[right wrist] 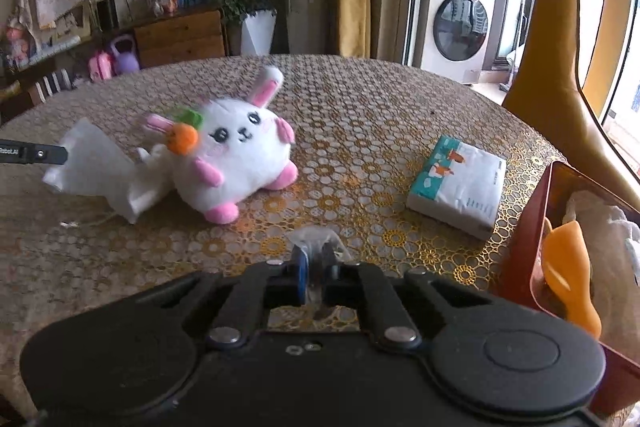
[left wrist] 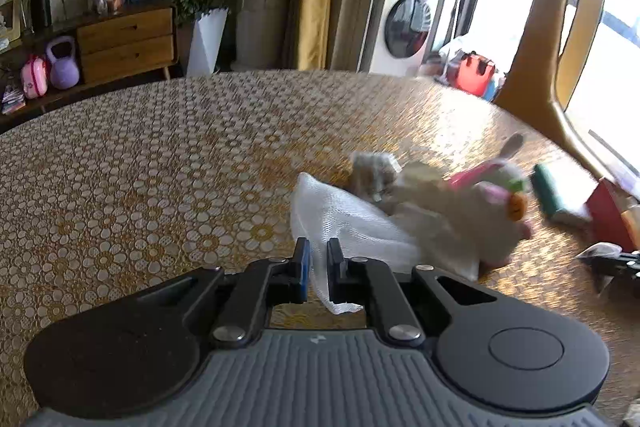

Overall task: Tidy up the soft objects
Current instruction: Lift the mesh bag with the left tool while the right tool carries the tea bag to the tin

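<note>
The plush rabbit (right wrist: 240, 163) lies on the desk (right wrist: 380, 115) with its back against a white mesh bag (right wrist: 100, 171), and everything else is arranged around it. The left gripper (left wrist: 318, 267) is closed on one edge of that bag, the mesh pinched between its fingers on the side of the bag away from the rabbit. The right gripper (right wrist: 316, 267) is in front of the rabbit, clamped on a small scrap of clear, plastic-looking film; what it belongs to I cannot tell. Holding the bag by its edge looks like a way to lift or open it so the rabbit can go inside. To the right of the rabbit lies a pack of tissues (right wrist: 458, 185), flat on the desk and well apart from it. Further right stands a red box (right wrist: 532, 227) with an orange thing and white material inside, perhaps where the soft things end up
</note>
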A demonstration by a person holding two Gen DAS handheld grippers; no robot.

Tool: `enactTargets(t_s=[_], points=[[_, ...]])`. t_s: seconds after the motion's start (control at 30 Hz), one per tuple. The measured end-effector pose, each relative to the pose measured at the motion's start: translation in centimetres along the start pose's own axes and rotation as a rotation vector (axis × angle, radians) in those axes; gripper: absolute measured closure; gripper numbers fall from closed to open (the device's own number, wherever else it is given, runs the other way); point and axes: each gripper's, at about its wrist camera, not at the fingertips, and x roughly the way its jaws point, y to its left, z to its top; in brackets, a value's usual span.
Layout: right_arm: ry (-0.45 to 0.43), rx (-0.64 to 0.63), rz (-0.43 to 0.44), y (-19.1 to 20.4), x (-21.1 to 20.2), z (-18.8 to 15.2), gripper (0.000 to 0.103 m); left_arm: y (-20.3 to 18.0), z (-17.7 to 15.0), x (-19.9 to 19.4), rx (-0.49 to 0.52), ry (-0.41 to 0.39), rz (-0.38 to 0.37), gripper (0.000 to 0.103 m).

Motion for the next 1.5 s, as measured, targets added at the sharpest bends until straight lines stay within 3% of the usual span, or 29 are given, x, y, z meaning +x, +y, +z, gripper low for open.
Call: enactTargets(t_s=[0.37,0.73,1.17,1.5], points=[[-0.072,0.057,0.075,-0.3,-5.5,0.0,0.098,-3.5,1.5,-6.1,0.002,-0.085,-0.11,0.095],[-0.107,0.099,0.089,-2.4,-10.3,-0.1,0.098,-10.5,3.2,-8.1,0.038,-0.068,-0.262,0.095],[-0.153,0.168,-0.012,-8.8,-13.6,-0.8,0.098,-20.8,5.6,-6.6,0.105,-0.073,-0.405,0.095],[-0.177,0.212,-0.091,-14.4,-14.5,-0.5,0.098,-28.3,8.7,-5.5,0.185,-0.107,-0.472,0.095]])
